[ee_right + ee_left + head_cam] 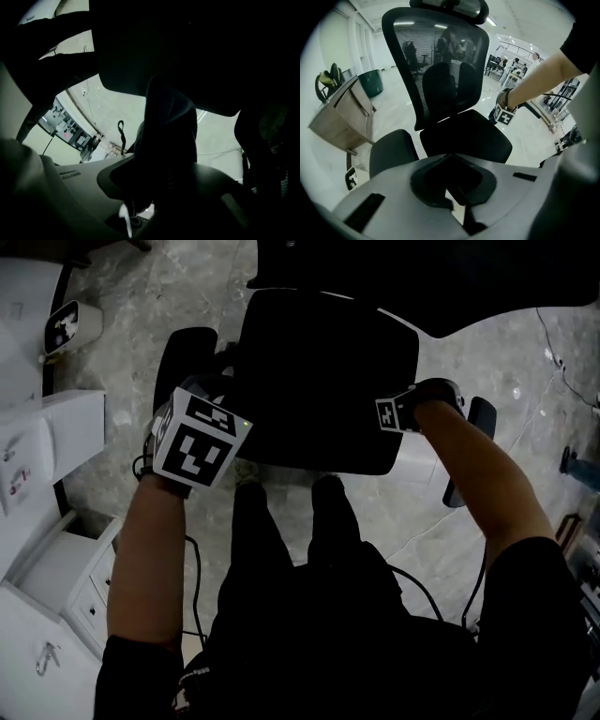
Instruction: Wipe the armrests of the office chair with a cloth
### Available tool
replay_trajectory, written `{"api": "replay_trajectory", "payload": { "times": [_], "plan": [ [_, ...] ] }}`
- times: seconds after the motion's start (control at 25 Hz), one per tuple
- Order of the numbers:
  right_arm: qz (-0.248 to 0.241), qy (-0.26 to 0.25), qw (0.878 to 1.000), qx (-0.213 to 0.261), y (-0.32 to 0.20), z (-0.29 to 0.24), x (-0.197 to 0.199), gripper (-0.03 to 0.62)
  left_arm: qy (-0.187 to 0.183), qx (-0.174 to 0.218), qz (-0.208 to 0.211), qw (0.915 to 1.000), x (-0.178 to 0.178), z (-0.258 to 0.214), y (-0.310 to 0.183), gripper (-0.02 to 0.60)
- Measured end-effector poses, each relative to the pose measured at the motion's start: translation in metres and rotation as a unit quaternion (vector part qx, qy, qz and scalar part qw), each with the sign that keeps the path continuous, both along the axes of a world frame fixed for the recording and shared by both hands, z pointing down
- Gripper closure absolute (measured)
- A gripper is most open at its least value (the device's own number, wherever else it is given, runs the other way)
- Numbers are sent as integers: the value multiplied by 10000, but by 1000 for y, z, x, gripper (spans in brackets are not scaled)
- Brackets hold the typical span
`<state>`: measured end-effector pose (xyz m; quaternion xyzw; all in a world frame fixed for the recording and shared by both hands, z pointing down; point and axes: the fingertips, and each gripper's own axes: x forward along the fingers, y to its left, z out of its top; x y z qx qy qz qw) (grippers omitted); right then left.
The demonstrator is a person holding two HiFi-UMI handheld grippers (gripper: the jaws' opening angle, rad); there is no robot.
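Your left: white drawer cabinets (56, 577) on grey marbled floor (141, 296) | your upper left: white block with square marker (67, 326) | left gripper view: wooden cabinet (342, 117) near dark green bin (371, 82)

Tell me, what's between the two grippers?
The black seat lies between the left gripper and the right gripper, which is shut on a dark cloth. The head view shows this.

Matt mesh chair back (436, 61), glossy stone-look floor (141, 306).
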<state>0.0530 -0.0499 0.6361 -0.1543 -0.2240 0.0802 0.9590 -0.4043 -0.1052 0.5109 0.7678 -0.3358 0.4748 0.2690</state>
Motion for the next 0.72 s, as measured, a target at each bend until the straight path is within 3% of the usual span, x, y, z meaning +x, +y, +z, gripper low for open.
{"api": "replay_trajectory", "payload": {
  "times": [0.12, 0.16, 0.2, 0.24, 0.28, 0.36, 0.44, 0.48, 0.52, 0.56, 0.68, 0.72],
  "plan": [
    [354, -999, 9936, 397, -3, 11, -11, 513, 105, -16, -101, 9999, 2, -2, -5, 586],
    [668, -1495, 9848, 586, -4, 3, -24, 513, 119, -12, -129, 9998, 2, -4, -7, 586],
    [1078, -2083, 9686, 821, -7, -11, -41, 513, 137, 26, -140, 9998, 5, -6, -8, 586],
    [1572, -2730, 9428, 1092, -14, -32, -59, 513, 198, 111, -135, 9997, 12, -11, -10, 586],
    [2127, -3384, 9060, 1395, -24, -59, -73, 513, 322, 218, -109, 9992, 24, -16, -13, 586],
    [3273, -4501, 8050, 2055, -52, -121, -82, 513, 688, 352, 44, 9970, 66, -29, -20, 586],
    [4210, -5164, 6977, 2634, -76, -170, -58, 512, 1048, 319, 237, 9937, 119, -35, -27, 586],
    [4527, -5350, 6554, 2815, -81, -183, -38, 512, 1175, 282, 294, 9922, 146, -34, -29, 586],
    [4759, -5463, 6251, 2906, -78, -186, -17, 512, 1244, 244, 341, 9913, 170, -31, -31, 586],
    [4908, -5520, 6070, 2933, -67, -183, 2, 511, 1264, 201, 403, 9910, 194, -29, -32, 586],
    [4901, -5712, 5865, 2993, -12, -164, 29, 513, 1183, 68, 614, 9911, 255, -29, -27, 586],
    [4805, -5856, 5738, 3114, 0, -163, 32, 513, 1131, 40, 640, 9915, 273, -30, -24, 586]
  ]
}}
